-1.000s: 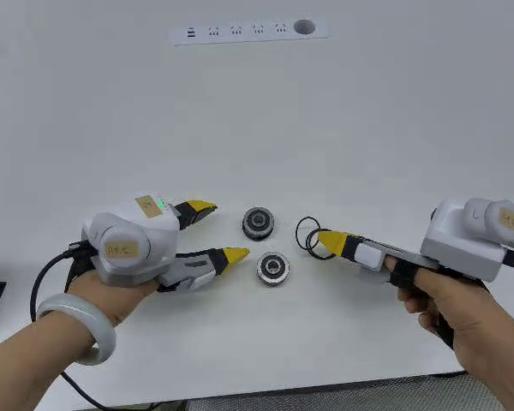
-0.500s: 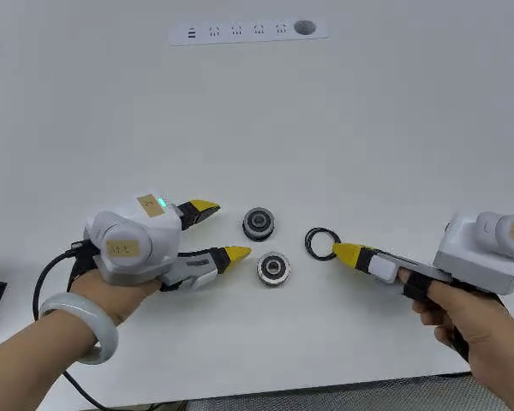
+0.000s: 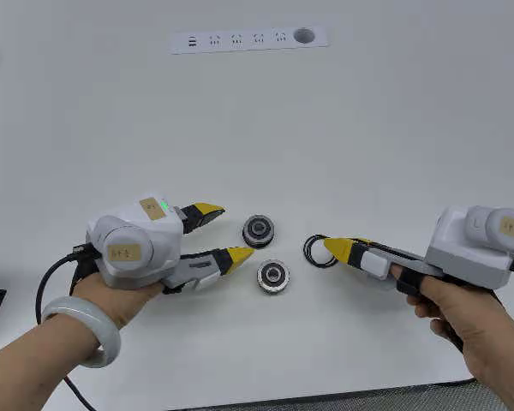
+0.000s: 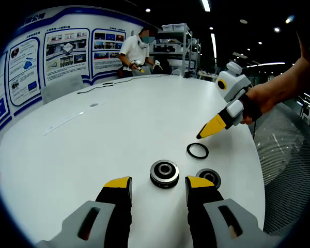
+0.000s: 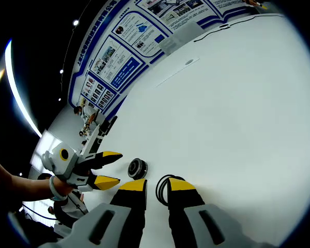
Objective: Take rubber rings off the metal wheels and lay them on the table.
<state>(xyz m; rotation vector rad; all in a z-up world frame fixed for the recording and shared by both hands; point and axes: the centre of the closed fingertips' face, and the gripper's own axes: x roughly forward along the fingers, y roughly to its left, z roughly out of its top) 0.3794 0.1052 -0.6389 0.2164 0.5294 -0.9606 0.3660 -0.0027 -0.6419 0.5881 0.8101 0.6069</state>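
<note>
From where I stand, the right gripper (image 3: 338, 249) is at the end of its laying-down step. A black rubber ring (image 3: 307, 251) lies flat on the white bench (image 3: 368, 128), at about 3 o'clock from the two metal wheels. The right jaws stand narrowly parted over it. The right gripper view shows the ring between and just past the tips, and the left gripper view shows the tips lifted off the rubber, not pinching it. It may be two rings lapped one on the other, but I cannot tell.

The left gripper (image 3: 223, 231) hangs at 9 o'clock from the wheels. Its jaws are wide and hold nothing, and they point at the far wheel (image 3: 259, 229). The near wheel (image 3: 273, 276) sits just at 5 o'clock from that one.

To finish cleanly, I'd want the right gripper drawn straight back toward 3 o'clock without dragging a tip across the ring, since light rubber will slide or flip. For the next wheel, the left jaws should close on the metal body, low and square, so it cannot roll. That leaves the rubber edge bare for the right tips to hook and peel. Which wheel keeps its ring I cannot make out.
</note>
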